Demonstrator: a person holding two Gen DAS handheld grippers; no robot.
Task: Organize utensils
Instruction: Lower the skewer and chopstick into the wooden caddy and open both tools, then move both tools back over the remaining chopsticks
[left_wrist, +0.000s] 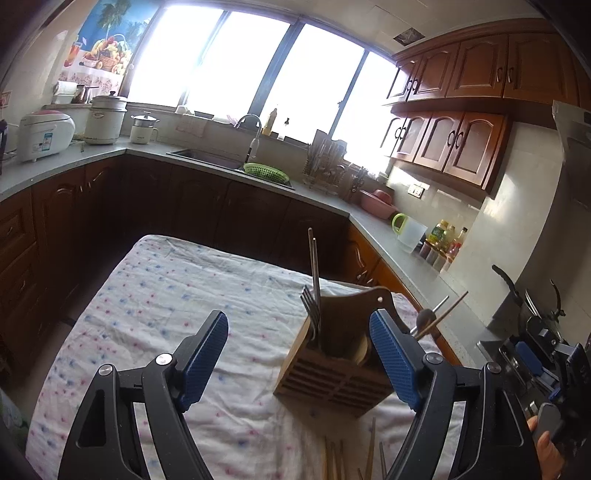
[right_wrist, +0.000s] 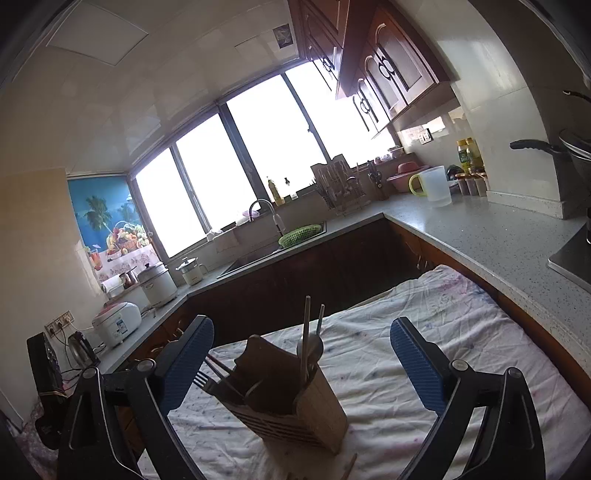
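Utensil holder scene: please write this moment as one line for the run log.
left gripper: open, empty | right gripper: open, empty | wooden utensil holder: upright on cloth, holds fork, chopsticks | loose chopsticks: on cloth in front of holder

Home kitchen, sink (left_wrist: 207, 157), wooden cabinets (left_wrist: 476, 68), rice cooker (left_wrist: 44, 134)

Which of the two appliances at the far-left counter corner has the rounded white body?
The rice cooker, nearest the left edge; the tall pot beside it is cylindrical with a lid.
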